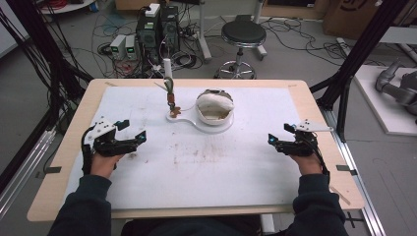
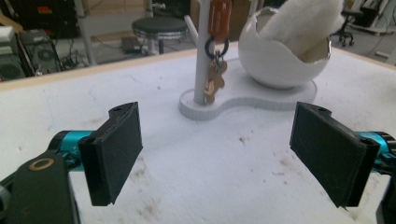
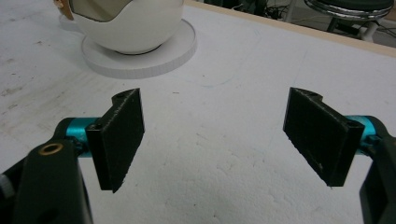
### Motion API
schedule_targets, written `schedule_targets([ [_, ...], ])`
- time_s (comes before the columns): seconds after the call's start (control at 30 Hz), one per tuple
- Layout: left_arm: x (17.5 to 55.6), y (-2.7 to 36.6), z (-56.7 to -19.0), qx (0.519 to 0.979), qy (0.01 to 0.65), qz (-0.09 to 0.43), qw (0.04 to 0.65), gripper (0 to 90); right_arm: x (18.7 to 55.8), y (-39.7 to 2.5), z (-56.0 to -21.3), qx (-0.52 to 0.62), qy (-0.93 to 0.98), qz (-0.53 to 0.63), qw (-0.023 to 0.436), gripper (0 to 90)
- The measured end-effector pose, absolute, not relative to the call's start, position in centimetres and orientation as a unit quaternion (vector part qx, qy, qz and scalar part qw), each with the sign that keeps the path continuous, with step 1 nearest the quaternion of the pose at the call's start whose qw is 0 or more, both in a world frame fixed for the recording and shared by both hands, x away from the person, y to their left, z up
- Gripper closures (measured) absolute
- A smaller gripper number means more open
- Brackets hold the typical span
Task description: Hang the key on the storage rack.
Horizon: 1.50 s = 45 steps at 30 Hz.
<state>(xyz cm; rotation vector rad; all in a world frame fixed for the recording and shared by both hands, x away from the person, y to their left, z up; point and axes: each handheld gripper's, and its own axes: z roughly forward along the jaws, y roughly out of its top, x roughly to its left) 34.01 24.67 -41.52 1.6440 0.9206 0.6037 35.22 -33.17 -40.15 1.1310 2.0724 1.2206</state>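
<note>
White-covered bench [image 1: 246, 172] with two open tools resting at its near sides.

Nearest, dark sleeves [image 1: 83, 206] come in from the bottom edge, each hand holding a tool low over the stained white cover: the left tool [image 1: 134, 131] at the left side, the right tool [image 1: 276, 133] at the right, well apart from each other. Both have their jaws spread wide with nothing between them, as the left gripper view [image 2: 217, 154] and right gripper view [image 3: 215, 140] show. Beyond them, mid-bench, sits a white stand [image 1: 206, 129] whose flat base carries a cracked-egg bowl [image 1: 215, 109] with white fluffy stuff [image 2: 303, 28] inside, and just beside it a thin post [image 1: 168, 83]. An orange tag with a ring and brown key-like charm [image 2: 215, 79] hangs on the post. Past the far edge stand a black stool [image 1: 243, 34], computers [image 1: 158, 27] and tangled cables [image 1: 113, 29] on the floor.
</note>
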Motion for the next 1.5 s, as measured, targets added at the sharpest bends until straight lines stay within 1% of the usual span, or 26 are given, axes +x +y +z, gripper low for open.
schedule_targets([
  [0.2, 33.9, 24.7, -41.5, 0.686, 0.399, 0.260, 0.549, 16.6, 34.9, -33.3, -40.4, 0.411, 0.761, 0.444, 0.235, 20.8],
  [0.47, 33.8, 24.6, -41.4, 0.685, 0.401, 0.264, 0.549, 16.6, 34.9, -33.2, -40.4, 0.408, 0.762, 0.442, 0.239, 20.9],
  [0.93, 33.4, 25.6, -41.6, 0.664, 0.419, 0.270, 0.558, 16.6, 34.9, -32.6, -40.1, 0.405, 0.763, 0.439, 0.248, 20.9],
  [1.5, 33.4, 26.1, -41.6, 0.653, 0.425, 0.276, 0.563, 16.8, 35.0, -32.6, -40.2, 0.411, 0.757, 0.446, 0.242, 20.9],
])
